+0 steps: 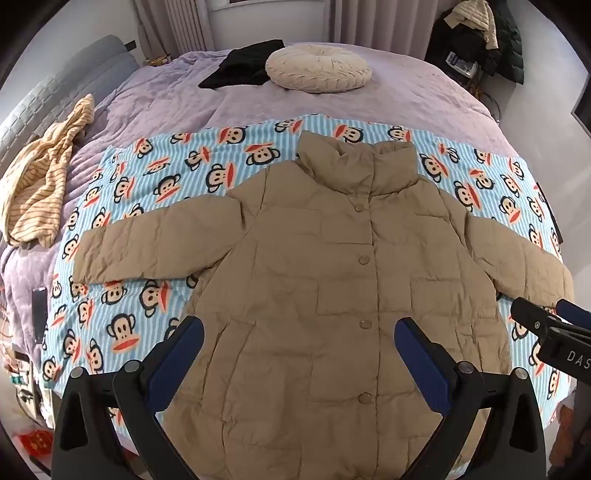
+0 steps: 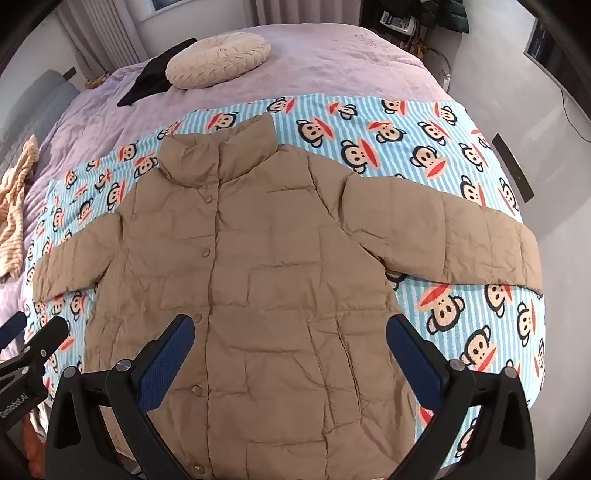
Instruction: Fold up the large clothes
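- A bedroom in a home.
- A wide bed (image 1: 388, 99) with purple cover, a round cushion (image 1: 317, 72) on it.
- Curtains (image 1: 177, 26) behind, clothes (image 1: 476, 33) piled in the corner.

Lying flat, front up and snapped shut: tan puffer jacket (image 1: 314, 280), both sleeves spreading outward across a blue striped monkey-print blanket (image 1: 147, 177). Hovering over the jacket's lower half with jaws standing wide and nothing between them: left gripper (image 1: 299, 354). Poking in at the right edge: right gripper (image 1: 554, 325). Resting farther back on the lavender bedspread (image 1: 406, 92): round cream cushion (image 1: 317, 72), black garment (image 1: 240, 64), striped yellow cloth (image 1: 44, 177).
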A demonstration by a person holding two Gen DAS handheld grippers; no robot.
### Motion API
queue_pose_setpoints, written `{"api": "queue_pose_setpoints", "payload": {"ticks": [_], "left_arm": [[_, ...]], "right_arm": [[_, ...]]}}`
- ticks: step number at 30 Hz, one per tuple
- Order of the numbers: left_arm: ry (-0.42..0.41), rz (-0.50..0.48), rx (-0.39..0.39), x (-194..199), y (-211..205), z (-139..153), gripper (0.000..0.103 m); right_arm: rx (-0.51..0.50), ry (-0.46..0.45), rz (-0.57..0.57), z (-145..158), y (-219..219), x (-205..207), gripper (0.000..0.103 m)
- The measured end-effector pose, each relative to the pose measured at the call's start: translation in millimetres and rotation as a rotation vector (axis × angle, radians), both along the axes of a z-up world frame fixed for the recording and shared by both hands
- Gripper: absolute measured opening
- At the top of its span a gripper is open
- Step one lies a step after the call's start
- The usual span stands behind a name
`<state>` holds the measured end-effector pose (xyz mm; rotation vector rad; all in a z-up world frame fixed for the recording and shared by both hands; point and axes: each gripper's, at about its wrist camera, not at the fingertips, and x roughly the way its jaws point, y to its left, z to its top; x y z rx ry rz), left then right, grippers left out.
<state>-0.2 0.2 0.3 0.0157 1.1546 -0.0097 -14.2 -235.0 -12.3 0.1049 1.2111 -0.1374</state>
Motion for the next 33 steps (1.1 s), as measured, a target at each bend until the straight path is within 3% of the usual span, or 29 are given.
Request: {"api": "queue_pose_setpoints", "payload": {"ticks": [12,18,25,29,33], "left_arm": [[0.000,-0.008,-0.003,0.2,-4.0,3.7,0.103],[-0.047,-0.009,0.028,-2.8,-7.1,5.0,0.103],[0.005,0.019,-0.023,-4.9,2.7,2.9,0.103],[-0.037,0.015,0.026,-7.0,2.7,2.5,0.103],[-0.047,0.007,0.011,-6.7,1.8,2.5,0.103]], "right_arm": [[0.003,0.003,0.000,0.9,-1.7,0.1,0.103],[0.015,0.000,-0.006,1.0,-3.8,1.0,0.103],[0.014,0.003,0.014,-0.2,-0.6,3.8,0.103],[0.011,0.001,0.021,1.1,0.8,4.5,0.103],[0.017,0.004,0.019,1.6,0.1,3.9,0.103]]}}
